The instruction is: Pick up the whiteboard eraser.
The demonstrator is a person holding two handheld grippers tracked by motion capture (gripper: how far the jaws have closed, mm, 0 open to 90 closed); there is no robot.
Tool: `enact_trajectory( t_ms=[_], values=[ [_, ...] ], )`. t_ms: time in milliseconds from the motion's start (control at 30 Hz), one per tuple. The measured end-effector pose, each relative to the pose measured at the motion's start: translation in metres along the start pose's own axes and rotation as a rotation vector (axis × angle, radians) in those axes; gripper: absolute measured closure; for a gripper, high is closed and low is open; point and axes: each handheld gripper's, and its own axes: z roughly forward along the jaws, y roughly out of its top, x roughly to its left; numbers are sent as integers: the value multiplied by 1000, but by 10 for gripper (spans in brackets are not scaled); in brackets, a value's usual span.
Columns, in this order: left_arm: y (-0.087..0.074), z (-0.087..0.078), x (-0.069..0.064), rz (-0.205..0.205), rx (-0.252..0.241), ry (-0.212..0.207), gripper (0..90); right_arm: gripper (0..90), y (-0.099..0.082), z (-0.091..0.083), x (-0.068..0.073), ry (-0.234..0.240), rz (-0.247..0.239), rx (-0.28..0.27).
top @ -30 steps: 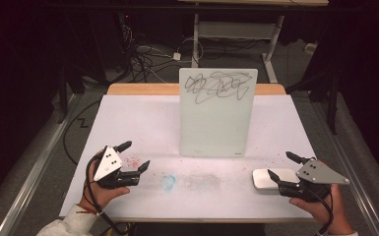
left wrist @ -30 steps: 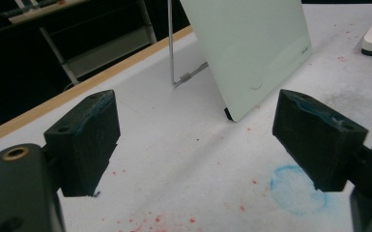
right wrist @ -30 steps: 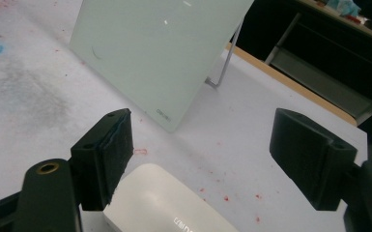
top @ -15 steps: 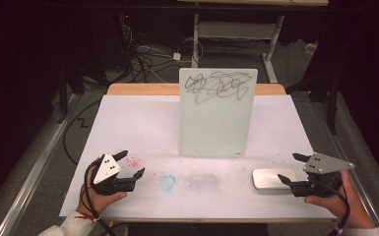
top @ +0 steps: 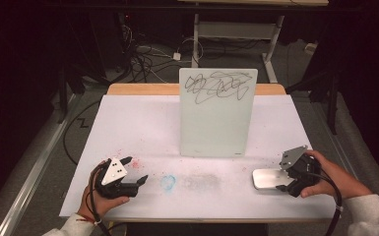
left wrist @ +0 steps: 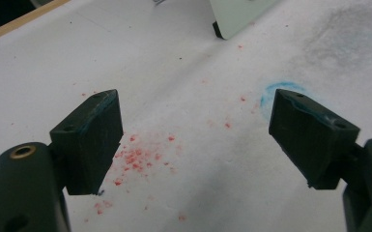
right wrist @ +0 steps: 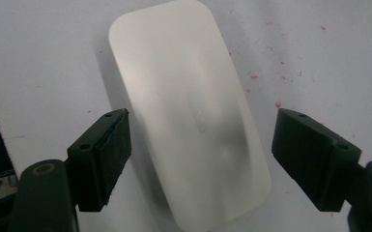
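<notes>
Straddling white eraser (right wrist: pixel 188 111), right gripper (right wrist: pixel 200 159) half-open, seemingly untouching

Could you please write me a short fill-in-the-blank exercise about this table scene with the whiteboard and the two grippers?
1. The upright whiteboard carries a scribble drawn in ____ ink.
2. The white eraser lies between the fingers of the ____ gripper, whose pads do not touch it.
3. The left gripper hovers with nothing between its fingers above crumbs of ____ colour.
4. The smudged ring on the table is ____.

Missing words: black; right; red; blue
</notes>
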Motion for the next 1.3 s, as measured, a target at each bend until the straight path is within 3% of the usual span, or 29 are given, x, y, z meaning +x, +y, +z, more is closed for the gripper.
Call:
enact_trajectory(
  t_ms=[133, 233, 333, 500, 600, 767, 833, 967, 1033, 1067, 1100, 1133, 1167, 1300],
  values=[
    [0, 1, -1, -1, 9, 0, 189, 209, 3, 9, -5, 33, -7, 34],
    [-1, 3, -1, 6, 28, -6, 189, 225, 9, 19, -9, 97, -37, 45],
    [0, 4, -2, 12, 32, -7, 189, 233, 14, 28, -9, 97, -88, 91],
    [0, 6, -3, 17, 32, -12, 189, 241, 18, 34, -10, 126, -97, 100],
    [1, 6, -3, 22, 28, -9, 189, 285, 20, 32, -10, 131, -131, 113],
    [2, 5, -4, 17, 17, -7, 189, 303, 17, 24, -7, 110, -127, 82],
    [1, 4, -4, 20, 16, -3, 189, 304, 17, 20, -6, 93, -137, 64],
    [1, 3, -3, 26, 21, 15, 189, 304, 18, 6, -4, 28, -117, -29],
    [1, 3, -3, 25, 17, 15, 189, 304, 20, -1, -4, -20, -93, -91],
    [1, 3, -3, 25, 17, 15, 189, 304, 20, -1, -4, -20, -93, -91],
    [1, 2, -3, 31, 16, 21, 189, 304, 23, -7, -3, -49, -70, -151],
    [1, 2, -3, 31, 16, 21, 189, 304, 23, -7, -3, -49, -70, -151],
    [2, 2, -3, 31, 11, 21, 189, 305, 26, -9, -1, -71, -42, -197],
    [1, 2, -2, 29, 5, 24, 189, 304, 35, -9, 8, -122, -11, -256]
  ],
)
